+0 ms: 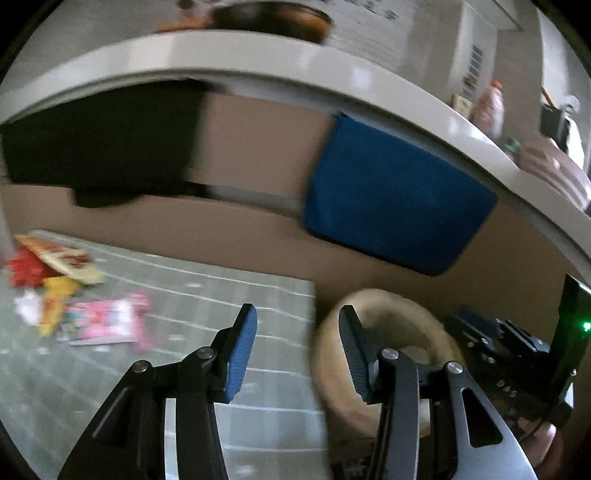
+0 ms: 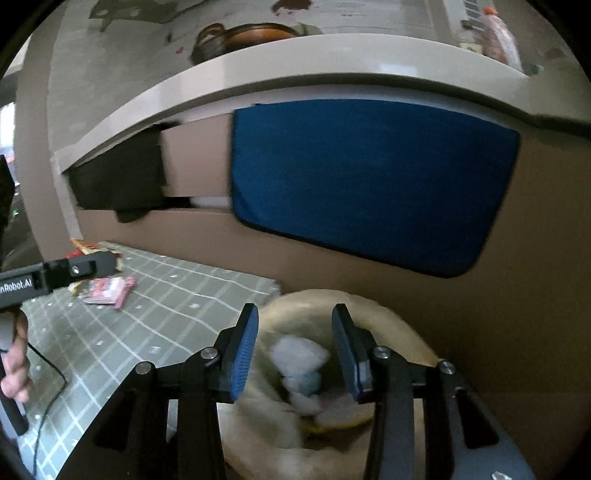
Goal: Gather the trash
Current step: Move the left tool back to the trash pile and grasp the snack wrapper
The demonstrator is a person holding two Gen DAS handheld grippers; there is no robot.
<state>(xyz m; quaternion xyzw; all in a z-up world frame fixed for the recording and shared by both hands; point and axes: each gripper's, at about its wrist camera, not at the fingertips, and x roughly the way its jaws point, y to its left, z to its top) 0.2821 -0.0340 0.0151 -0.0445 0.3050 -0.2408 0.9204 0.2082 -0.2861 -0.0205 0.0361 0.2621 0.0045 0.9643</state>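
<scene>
Hanging above the cream basket (image 2: 388, 332), the right gripper (image 2: 294, 349) has its jaws parted to a moderate width, and nothing is pressed between the blue pads (image 2: 243, 354). Below the gap, inside the basket, lie crumpled white tissue pieces (image 2: 301, 358) and a pale, blurred scrap that cannot be identified. The basket stands on the brown floor just beside the edge of the grey checked mat (image 2: 155, 317).

The left gripper (image 1: 297, 354) shows jaws standing wide with nothing between them. From its camera the same basket (image 1: 384, 314) sits just behind the right-hand finger, and the mat (image 1: 207, 302) spreads out to the left.

Remaining trash lies on the far part of the mat: a pink wrapper (image 1: 107, 321), yellow scraps (image 1: 55, 299), a red crumpled piece (image 1: 27, 269) and a flat printed packet (image 1: 61, 258), all close together and well apart from the basket. In the right wrist view the pink wrapper (image 2: 110, 290) appears just beyond the body of the left gripper, whose handle is gripped by a hand (image 2: 14, 362).

Behind the mat a blue cloth (image 2: 369, 184) and a black cloth (image 2: 118, 177) hang from the edge of a white surface (image 2: 258, 66). On top of that surface stand a dark bowl (image 2: 258, 31) and a bottle with an orange cap (image 2: 498, 35). Both views are blurred, so fine detail on the wrappers cannot be read.
</scene>
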